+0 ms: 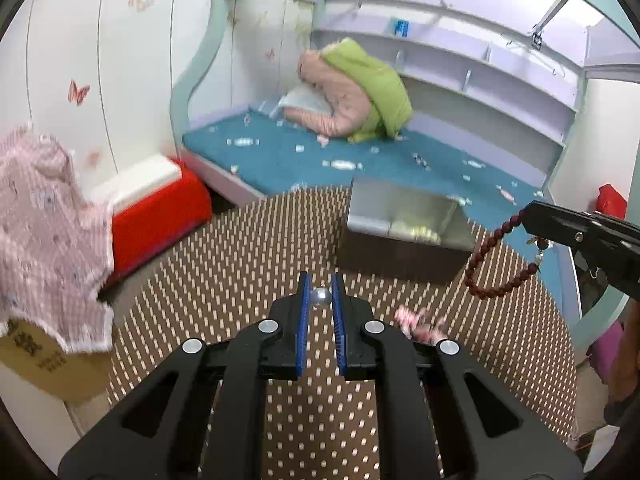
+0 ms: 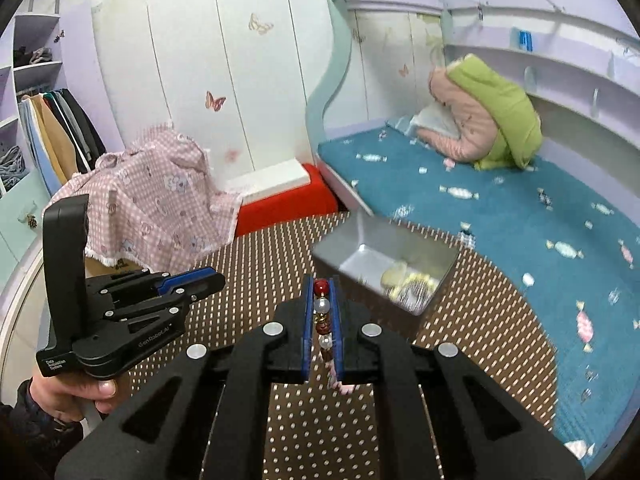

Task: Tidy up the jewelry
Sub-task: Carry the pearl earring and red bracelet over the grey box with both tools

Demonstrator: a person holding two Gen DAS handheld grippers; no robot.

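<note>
My left gripper [image 1: 320, 294] is shut on a silver pearl bead [image 1: 321, 297] above the brown dotted table [image 1: 224, 264]. My right gripper [image 2: 322, 300] is shut on a dark red bead bracelet [image 2: 321, 288] with white beads; in the left wrist view the bracelet [image 1: 486, 256] hangs in a loop from the right gripper [image 1: 528, 216], to the right of the metal box. The open silver metal box [image 1: 404, 220] holds gold pieces [image 2: 408, 280]. A pink-white item [image 1: 420, 322] lies on the table by my left gripper.
A pink checked cloth [image 2: 156, 196] covers a cardboard box at the left. A red and white cooler [image 1: 156, 208] sits behind the table. A bed with blue sheet [image 2: 500, 216] and a green-pink quilt [image 1: 360, 88] lies beyond.
</note>
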